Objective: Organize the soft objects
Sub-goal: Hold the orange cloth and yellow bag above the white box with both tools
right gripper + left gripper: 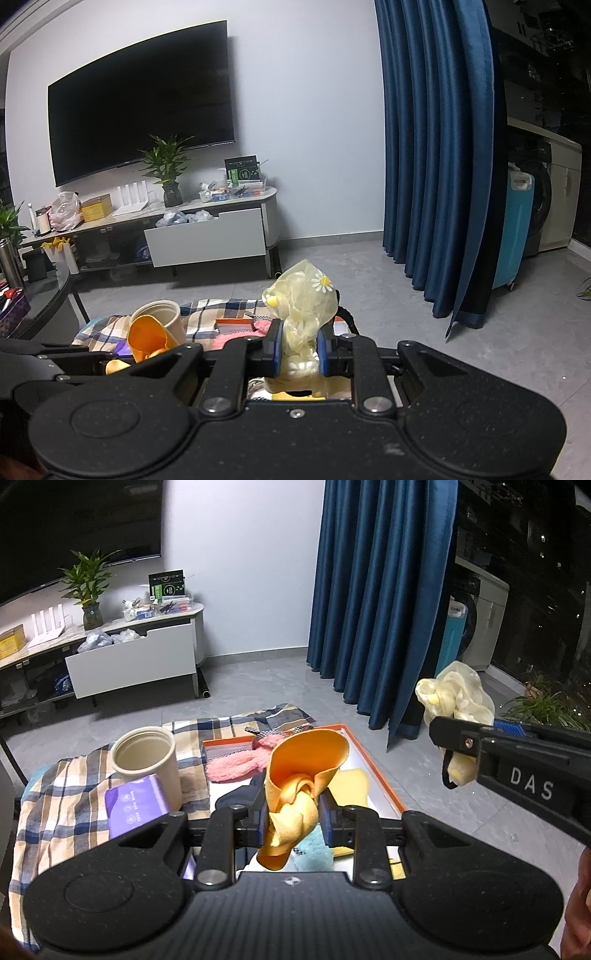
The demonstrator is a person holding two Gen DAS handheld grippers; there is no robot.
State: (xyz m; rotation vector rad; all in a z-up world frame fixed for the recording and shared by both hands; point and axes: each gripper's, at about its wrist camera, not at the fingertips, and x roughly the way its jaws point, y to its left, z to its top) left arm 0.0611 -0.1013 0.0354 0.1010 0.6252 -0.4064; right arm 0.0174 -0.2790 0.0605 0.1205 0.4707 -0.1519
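an orange cloth is pinched tight between the nearly closed jaws of the left gripper, held up over the orange-rimmed tray. a sheer pale yellow daisy-print scarf is clamped in the narrow jaws of the right gripper, raised to the right of the tray. a pink fluffy item, a dark piece and a teal one are seen lying in the tray, on the plaid blanket. the sorting is judged partly done, with both held pieces yet to be placed.

You're working under dim, cool indoor light, perhaps from overhead. Both fisheye views bow the curtain and television at the edges, corners fall dark, and the window shows night.
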